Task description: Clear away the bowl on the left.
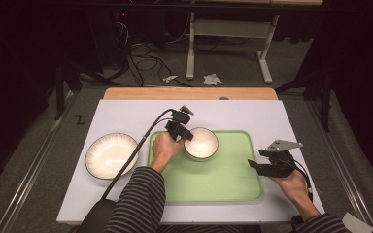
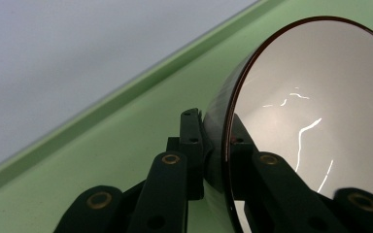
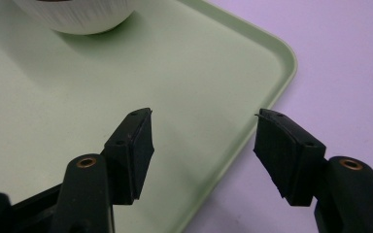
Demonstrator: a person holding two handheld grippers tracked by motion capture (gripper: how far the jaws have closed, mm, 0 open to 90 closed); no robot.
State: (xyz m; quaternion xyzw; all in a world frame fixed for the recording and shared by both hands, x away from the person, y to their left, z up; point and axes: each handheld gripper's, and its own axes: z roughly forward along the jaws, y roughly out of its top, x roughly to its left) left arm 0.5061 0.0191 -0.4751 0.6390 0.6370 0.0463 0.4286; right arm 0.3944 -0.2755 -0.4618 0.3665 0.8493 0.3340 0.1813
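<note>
On the green tray (image 1: 223,184), the bowl (image 1: 201,143) sits toward the tray's 11 o'clock corner, its pale inside facing up and its dark rim catching the light. The left gripper (image 1: 188,136) comes at the bowl from the bowl's 9 o'clock side and is clamped on its rim; the left gripper view shows one black jaw pressed against the outer wall and the other against the glossy inner face, the bowl's rim (image 2: 230,141) pinched between the two pads. In that view the bowl appears tilted against the tray floor, though the camera rides turned with the hand, so I cannot tell whether the bowl's base is touching the tray or just off it. The right gripper (image 1: 253,163) hovers at the tray's 3 o'clock edge, well apart from the bowl, with its jaws spread wide and nothing between them; the right gripper view shows them over the tray's rounded corner (image 3: 284,53) and the white board beside it. A second dish, a white plate (image 1: 111,155) with a dark rim, lies on the white table cover (image 1: 126,114) at 9 o'clock from the tray, just beside its edge.
</note>
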